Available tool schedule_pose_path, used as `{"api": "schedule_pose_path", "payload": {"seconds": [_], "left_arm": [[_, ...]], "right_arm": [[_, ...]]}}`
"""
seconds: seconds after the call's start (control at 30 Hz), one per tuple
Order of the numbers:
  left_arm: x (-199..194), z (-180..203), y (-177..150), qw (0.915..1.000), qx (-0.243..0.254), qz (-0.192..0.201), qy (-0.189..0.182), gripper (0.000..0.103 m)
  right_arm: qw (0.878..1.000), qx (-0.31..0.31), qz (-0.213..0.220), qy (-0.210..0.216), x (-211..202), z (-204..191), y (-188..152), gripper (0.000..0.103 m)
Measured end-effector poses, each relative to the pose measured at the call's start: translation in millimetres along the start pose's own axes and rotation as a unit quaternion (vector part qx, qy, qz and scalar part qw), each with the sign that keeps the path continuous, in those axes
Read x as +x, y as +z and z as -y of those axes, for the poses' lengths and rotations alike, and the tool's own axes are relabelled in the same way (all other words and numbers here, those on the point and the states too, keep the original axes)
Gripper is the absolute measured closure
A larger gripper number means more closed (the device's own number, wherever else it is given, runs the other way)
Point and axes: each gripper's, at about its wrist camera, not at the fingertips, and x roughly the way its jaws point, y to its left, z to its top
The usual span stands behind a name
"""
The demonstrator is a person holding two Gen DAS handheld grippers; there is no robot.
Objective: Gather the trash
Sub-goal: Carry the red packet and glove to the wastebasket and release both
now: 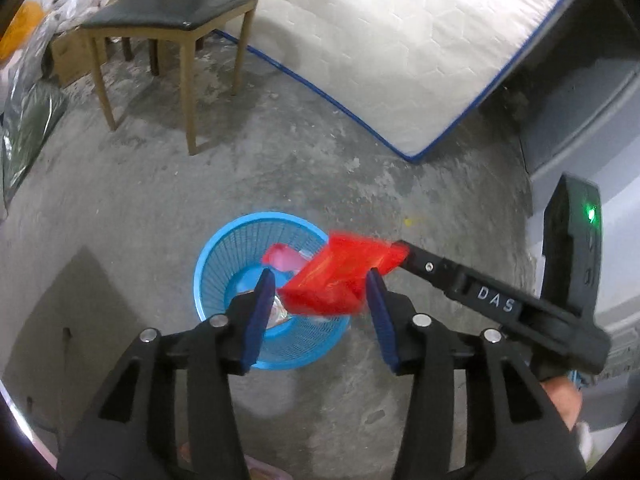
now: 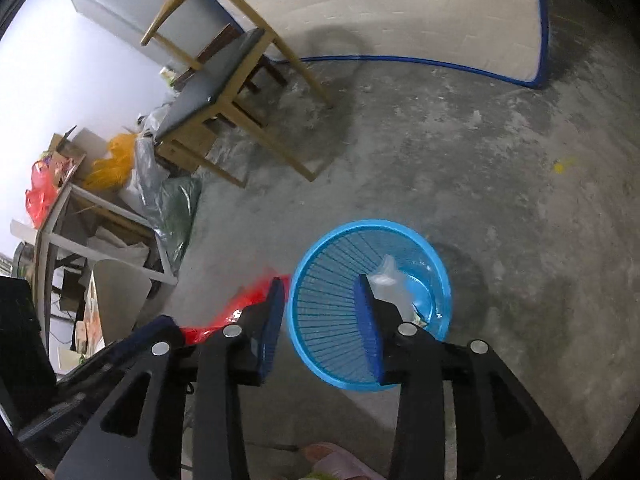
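Both my jaws stand parted. Red wrapper (image 1: 336, 276) hangs loose between my left gripper (image 1: 320, 312) jaws, above the blue basket (image 2: 320, 248) already holding scraps; drop nearly done.

Black hand-held gripper (image 1: 322, 292), blue pads (image 1: 260, 316), silver screws.

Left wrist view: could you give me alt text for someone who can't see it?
A blurred red plastic wrapper drops between the open blue-padded left tongs over a blue mesh basket on a concrete floor. The right tongs reach in from the right; a wooden chair and mattress lie beyond.
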Motion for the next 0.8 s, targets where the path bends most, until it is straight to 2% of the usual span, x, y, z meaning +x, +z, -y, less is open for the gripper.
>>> {"api": "schedule_pose_path", "payload": {"seconds": [0.27,0.47,0.6,0.8], "left_arm": [[-37,-1,-11,0.9996,-0.003,0.025,0.016,0.052],[-72,1,-22,0.999,0.001,0.04,0.02,0.052],[-114,7,-35,0.9966,0.01,0.076,0.029,0.051],[-207,15,-72,0.9862,0.021,0.159,0.04,0.041]], "right_arm": [[1.0,0.002,0.01,0.008,-19,10,-20,0.058],[1.0,-0.005,0.021,0.021,-47,8,-36,0.046],[0.999,-0.018,0.024,0.031,-71,3,-48,0.039],[0.997,-0.057,0.017,0.051,-105,-13,-62,0.035]]}}
